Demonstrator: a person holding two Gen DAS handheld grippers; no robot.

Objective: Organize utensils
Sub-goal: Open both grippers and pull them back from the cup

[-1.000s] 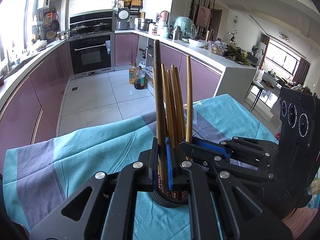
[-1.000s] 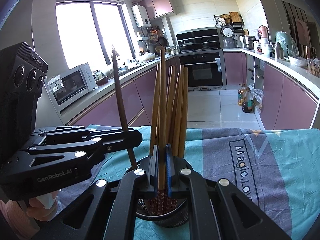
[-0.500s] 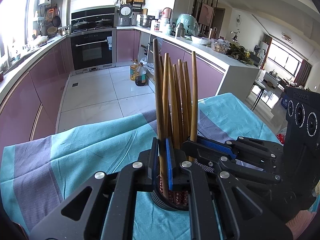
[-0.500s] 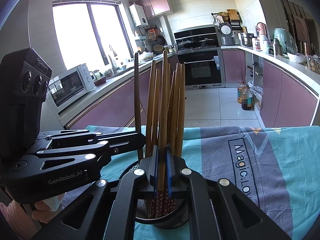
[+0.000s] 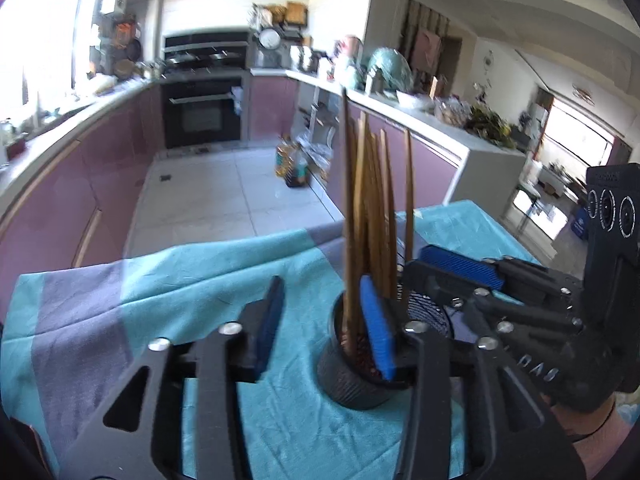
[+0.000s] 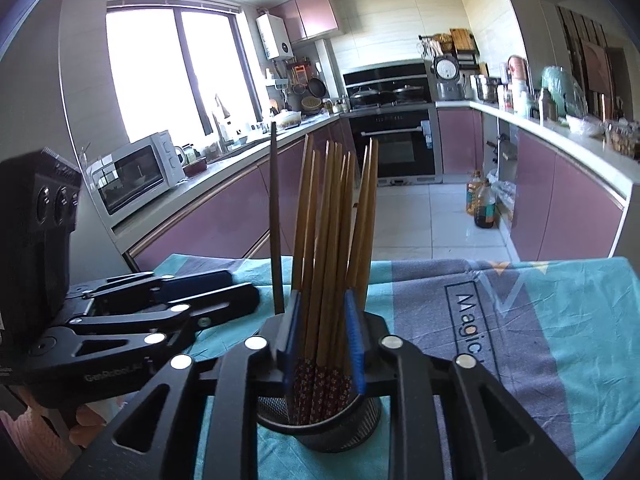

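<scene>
Left wrist view: left gripper (image 5: 326, 326) has just spread apart, gripping nothing. Right gripper (image 6: 322, 342) has just loosened around the chopsticks (image 6: 332, 240), which stand in the black cup (image 6: 320, 428) below it.

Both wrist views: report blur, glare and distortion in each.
Left wrist view: motion-smeared, oven and chopsticks soft, window blown out at the left, counters bowed by the fisheye. Right wrist view: sharp, chopsticks and microwave crisp, window washed white, dark vignette at the corners, cabinet lines curved.
</scene>
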